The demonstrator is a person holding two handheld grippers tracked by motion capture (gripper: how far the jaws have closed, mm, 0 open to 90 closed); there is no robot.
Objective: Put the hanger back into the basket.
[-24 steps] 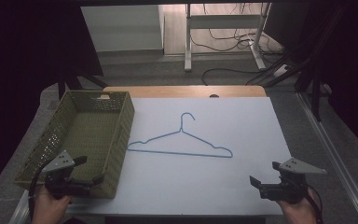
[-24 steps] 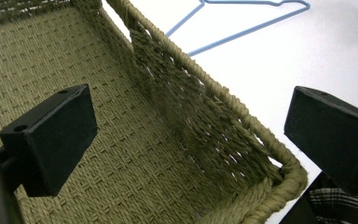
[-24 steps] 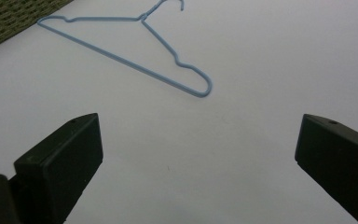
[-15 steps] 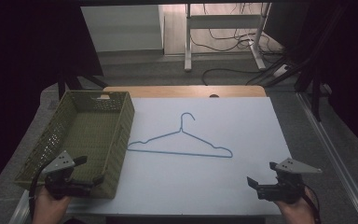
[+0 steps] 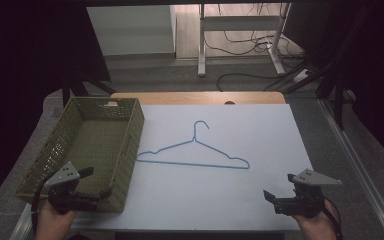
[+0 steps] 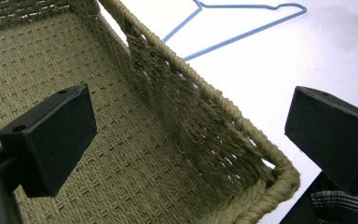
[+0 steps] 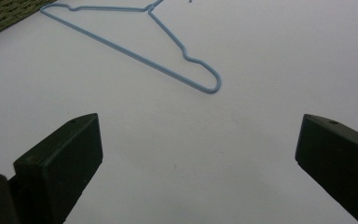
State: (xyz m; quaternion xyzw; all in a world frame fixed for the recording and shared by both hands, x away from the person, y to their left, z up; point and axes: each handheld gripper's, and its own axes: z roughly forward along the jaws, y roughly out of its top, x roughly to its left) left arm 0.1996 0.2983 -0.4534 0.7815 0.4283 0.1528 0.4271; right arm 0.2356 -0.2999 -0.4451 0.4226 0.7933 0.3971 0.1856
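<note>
Two grippers wait spread wide, empty: the left gripper (image 5: 94, 182) over the woven basket's (image 5: 130, 150) near corner, the right gripper (image 5: 278, 191) short of the blue wire hanger (image 5: 195, 152) lying flat mid-table (thin wire, so pinch squarely, probably at the near shoulder).

left gripper (image 5: 96, 182) fingers spread, right gripper (image 5: 280, 186) likewise

white table (image 5: 280, 135), blue hanger (image 5: 195, 150), woven basket (image 5: 130, 145)
</note>
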